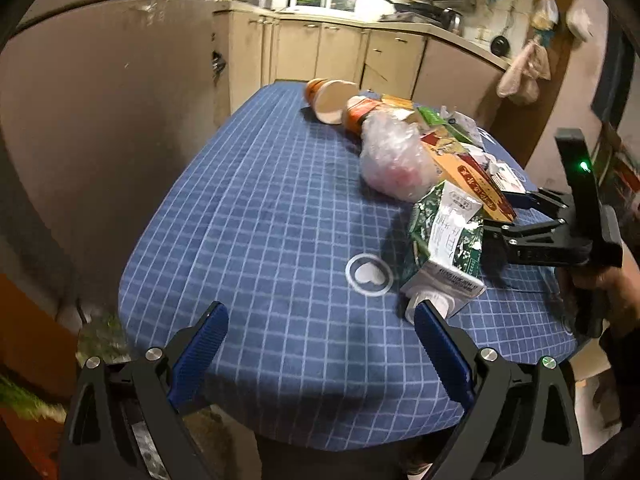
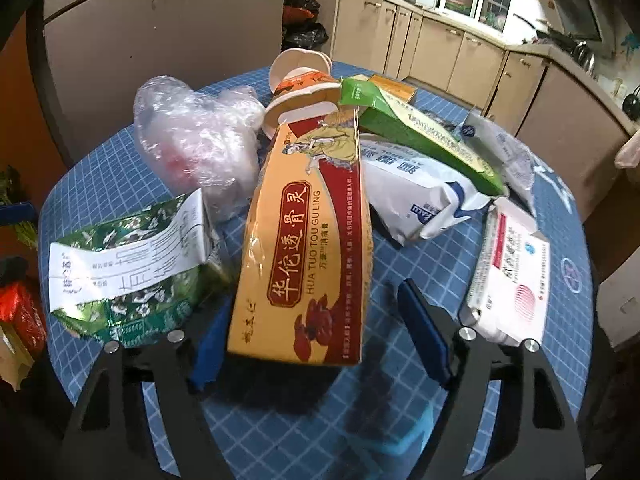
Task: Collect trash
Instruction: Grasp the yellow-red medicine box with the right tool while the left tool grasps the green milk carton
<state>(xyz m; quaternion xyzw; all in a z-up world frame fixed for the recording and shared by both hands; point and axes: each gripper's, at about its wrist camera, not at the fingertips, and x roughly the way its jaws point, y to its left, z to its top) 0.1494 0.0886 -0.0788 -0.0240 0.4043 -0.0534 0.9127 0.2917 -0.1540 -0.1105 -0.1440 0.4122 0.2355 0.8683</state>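
2 tools gape unclenched; right tool [image 2: 308,332] straddles orange-and-red carton [image 2: 308,248], left tool [image 1: 320,344] empty

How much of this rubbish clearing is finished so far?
Nothing looks collected yet: the paper cups, plastic bag, green carton and other packets all lie on the blue tablecloth. In hand: the right gripper is open around the orange box, not yet pressing it. The left gripper is open with nothing between its fingers. The whole pile is left.
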